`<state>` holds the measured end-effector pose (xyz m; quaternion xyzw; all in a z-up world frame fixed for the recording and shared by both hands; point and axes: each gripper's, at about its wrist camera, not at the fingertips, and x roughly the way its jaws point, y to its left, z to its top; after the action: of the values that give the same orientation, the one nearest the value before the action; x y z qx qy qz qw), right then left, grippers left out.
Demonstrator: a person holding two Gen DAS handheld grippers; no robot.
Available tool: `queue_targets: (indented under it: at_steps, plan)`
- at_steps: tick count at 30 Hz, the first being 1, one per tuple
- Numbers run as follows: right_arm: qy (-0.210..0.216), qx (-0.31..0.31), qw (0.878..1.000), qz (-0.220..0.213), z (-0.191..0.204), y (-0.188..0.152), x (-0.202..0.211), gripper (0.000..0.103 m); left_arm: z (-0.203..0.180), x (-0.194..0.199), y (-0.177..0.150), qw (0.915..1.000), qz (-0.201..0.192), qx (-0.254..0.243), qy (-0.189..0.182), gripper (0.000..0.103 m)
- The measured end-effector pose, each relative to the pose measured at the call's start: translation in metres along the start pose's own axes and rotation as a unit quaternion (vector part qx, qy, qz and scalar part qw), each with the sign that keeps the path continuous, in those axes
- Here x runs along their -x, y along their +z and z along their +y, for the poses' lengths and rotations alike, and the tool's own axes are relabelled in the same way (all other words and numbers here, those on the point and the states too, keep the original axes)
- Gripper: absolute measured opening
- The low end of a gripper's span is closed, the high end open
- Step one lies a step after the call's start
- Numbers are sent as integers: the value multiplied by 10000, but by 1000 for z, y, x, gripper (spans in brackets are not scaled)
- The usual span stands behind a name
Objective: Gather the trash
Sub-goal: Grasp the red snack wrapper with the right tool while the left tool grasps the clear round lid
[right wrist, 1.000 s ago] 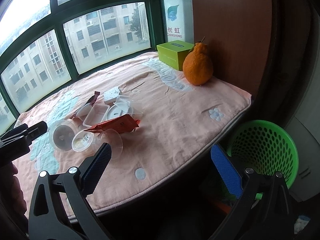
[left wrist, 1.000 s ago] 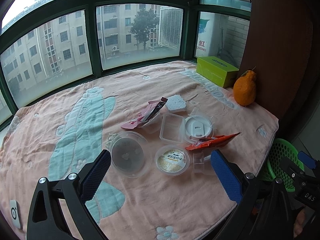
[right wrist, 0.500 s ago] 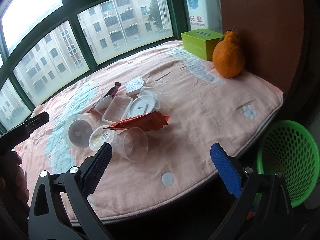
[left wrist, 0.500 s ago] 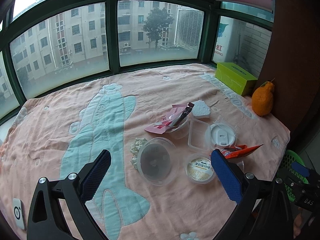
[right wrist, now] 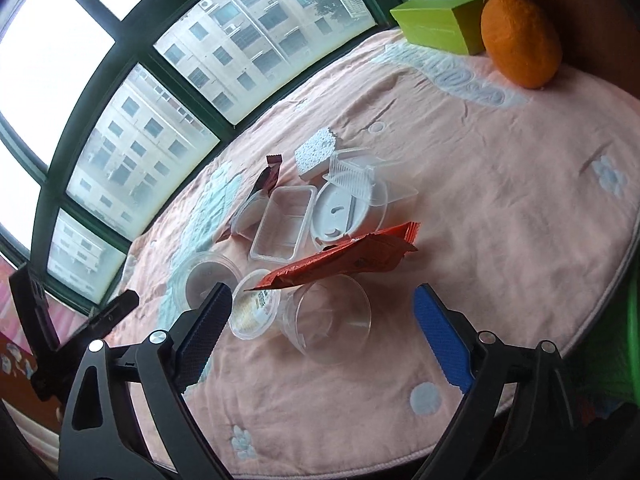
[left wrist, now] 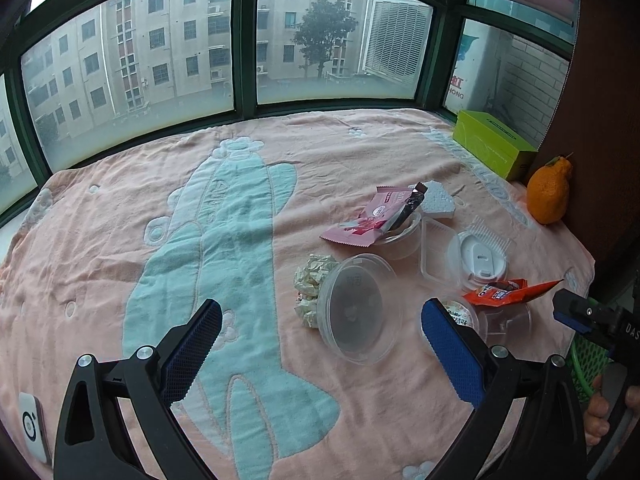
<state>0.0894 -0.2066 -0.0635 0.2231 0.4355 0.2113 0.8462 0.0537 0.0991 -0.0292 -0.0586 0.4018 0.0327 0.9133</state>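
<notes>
Since the earlier frame both my grippers have come closer to the trash pile. Right gripper (right wrist: pixel 320 320): jaws closing, nothing clamped; a clear cup (right wrist: pixel 332 320) lies on its side between them, mouth toward me. Orange wrapper (right wrist: pixel 348 260) rests lengthwise across it. Left gripper (left wrist: pixel 320 352): jaws apart, empty, a round lid (left wrist: pixel 356 308) ahead.

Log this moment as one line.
phase: approach | left gripper: open, empty | right gripper: closing, nothing gripped, clear cup between fingers | red wrapper: on cup
</notes>
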Motion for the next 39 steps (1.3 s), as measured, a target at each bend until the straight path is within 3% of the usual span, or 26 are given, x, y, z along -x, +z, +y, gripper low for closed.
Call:
queue_targets:
  at_steps: [6, 11, 21, 29, 32, 39]
  plan:
    - [115, -432, 9989, 133, -16, 8, -23, 87, 2, -17, -6, 9996, 202, -148, -157, 97]
    - [280, -797, 9962, 217, -29, 12, -34, 73, 6, -35, -4, 9992, 332, -140, -198, 94]
    - [270, -841, 9961, 32, -32, 17, -28, 56, -1, -61, 3, 9974, 467, -369, -409, 57]
    - [336, -980, 9945, -123, -39, 17, -23, 50, -11, -66, 1, 9965, 432, -697, -188, 16]
    - [386, -1000, 9940, -210, -39, 16, -18, 48, -11, -61, 1, 9968, 371, -691, -132, 10]
    - [521, -1023, 9926, -398, -37, 20, 1, 43, -10, -44, 3, 9974, 234, -667, -132, 9]
